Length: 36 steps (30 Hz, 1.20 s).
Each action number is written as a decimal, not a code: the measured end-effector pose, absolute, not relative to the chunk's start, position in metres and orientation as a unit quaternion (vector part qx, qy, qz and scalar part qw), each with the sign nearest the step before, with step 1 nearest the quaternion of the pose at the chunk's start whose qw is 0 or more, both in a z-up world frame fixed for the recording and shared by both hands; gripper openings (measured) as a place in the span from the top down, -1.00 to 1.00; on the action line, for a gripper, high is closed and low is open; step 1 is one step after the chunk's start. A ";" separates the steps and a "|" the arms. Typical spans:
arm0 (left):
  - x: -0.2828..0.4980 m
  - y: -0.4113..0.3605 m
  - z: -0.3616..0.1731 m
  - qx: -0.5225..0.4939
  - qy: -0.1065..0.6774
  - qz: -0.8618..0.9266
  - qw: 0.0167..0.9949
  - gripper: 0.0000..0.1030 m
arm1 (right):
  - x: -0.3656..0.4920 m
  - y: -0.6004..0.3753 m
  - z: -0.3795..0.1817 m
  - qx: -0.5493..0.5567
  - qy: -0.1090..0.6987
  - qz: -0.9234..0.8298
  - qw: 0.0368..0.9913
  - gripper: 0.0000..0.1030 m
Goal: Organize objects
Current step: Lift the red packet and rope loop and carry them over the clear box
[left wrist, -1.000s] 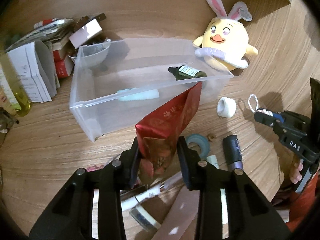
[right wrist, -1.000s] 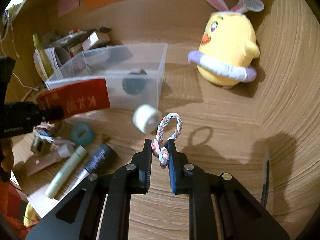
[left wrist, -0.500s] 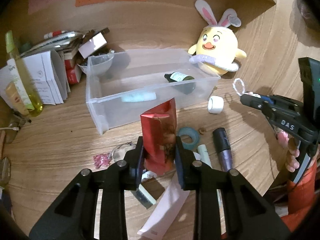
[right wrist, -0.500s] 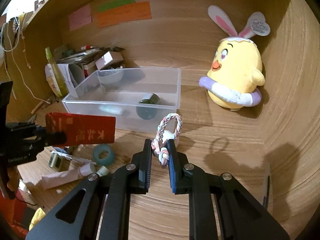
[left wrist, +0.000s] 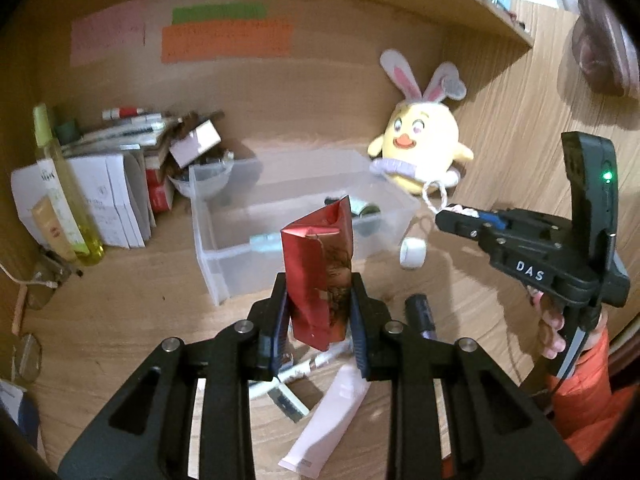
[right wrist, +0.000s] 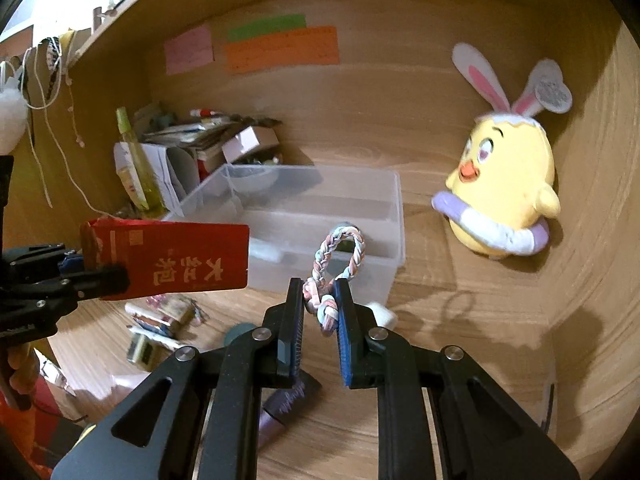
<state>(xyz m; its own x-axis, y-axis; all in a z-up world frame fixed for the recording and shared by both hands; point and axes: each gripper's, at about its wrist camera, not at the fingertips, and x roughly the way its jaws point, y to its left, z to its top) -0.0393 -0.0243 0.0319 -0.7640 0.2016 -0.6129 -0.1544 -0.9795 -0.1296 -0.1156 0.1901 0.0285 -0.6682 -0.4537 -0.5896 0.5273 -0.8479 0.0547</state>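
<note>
Left wrist view: two objects held above the wooden counter (left wrist: 120, 320).
A red foil packet (left wrist: 320, 276) is clamped upright between the left gripper (left wrist: 318, 320) fingers; a braided pastel cord loop (right wrist: 338, 264) is pinched by the right gripper (right wrist: 320, 316) fingers, both before the clear plastic bin (right wrist: 384, 216).

Two close wrist views, angled down, seemingly sharing the clear bin (left wrist: 224, 248).

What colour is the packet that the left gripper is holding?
Red, with gold characters printed on it. The packet shows best in the right wrist view, clamped in the left gripper.
</note>
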 end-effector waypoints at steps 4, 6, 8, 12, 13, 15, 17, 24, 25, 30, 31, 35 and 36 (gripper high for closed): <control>-0.041 -0.028 0.045 -0.309 -0.035 0.946 0.086 0.47 | -0.119 0.184 0.038 0.293 0.057 -0.914 0.275 0.74; -0.044 -0.030 0.050 -0.301 -0.034 0.950 0.081 0.47 | -0.121 0.181 0.042 0.287 0.058 -0.915 0.277 0.74; -0.049 -0.031 0.053 -0.294 -0.030 0.952 0.075 0.47 | -0.124 0.177 0.045 0.282 0.060 -0.916 0.279 0.74; -0.062 -0.034 0.056 -0.289 -0.022 0.955 0.066 0.47 | -0.134 0.169 0.050 0.279 0.065 -0.916 0.282 0.74; -0.067 -0.035 0.056 -0.289 -0.022 0.955 0.064 0.47 | -0.138 0.167 0.051 0.278 0.065 -0.916 0.282 0.74; -0.074 -0.035 0.055 -0.291 -0.020 0.955 0.062 0.47 | -0.144 0.163 0.052 0.279 0.067 -0.915 0.283 0.74; -0.082 -0.035 0.053 -0.294 -0.015 0.954 0.055 0.47 | -0.151 0.159 0.053 0.279 0.066 -0.913 0.289 0.74; -0.111 -0.039 0.043 -0.309 -0.017 0.950 0.039 0.47 | -0.172 0.141 0.060 0.273 0.075 -0.914 0.290 0.74; -0.115 -0.041 0.042 -0.311 -0.020 0.949 0.039 0.47 | -0.175 0.139 0.061 0.272 0.076 -0.914 0.290 0.74; -0.131 -0.043 0.039 -0.317 -0.023 0.948 0.034 0.47 | -0.188 0.129 0.063 0.274 0.075 -0.915 0.285 0.74; -0.135 -0.043 0.038 -0.317 -0.021 0.947 0.033 0.47 | -0.191 0.127 0.063 0.276 0.075 -0.915 0.284 0.74; -0.148 -0.044 0.033 -0.325 -0.024 0.945 0.036 0.47 | -0.203 0.120 0.054 0.290 0.075 -0.911 0.283 0.74; -0.151 -0.045 0.031 -0.327 -0.024 0.944 0.036 0.47 | -0.206 0.118 0.050 0.295 0.076 -0.910 0.282 0.74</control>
<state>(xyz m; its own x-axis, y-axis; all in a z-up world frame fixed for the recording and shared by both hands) -0.1508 -0.0446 0.0311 -0.7834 0.0838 -0.6159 -0.0519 -0.9962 -0.0695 -0.2061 0.1179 0.0504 -0.6663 -0.4686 -0.5801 0.5589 -0.8288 0.0277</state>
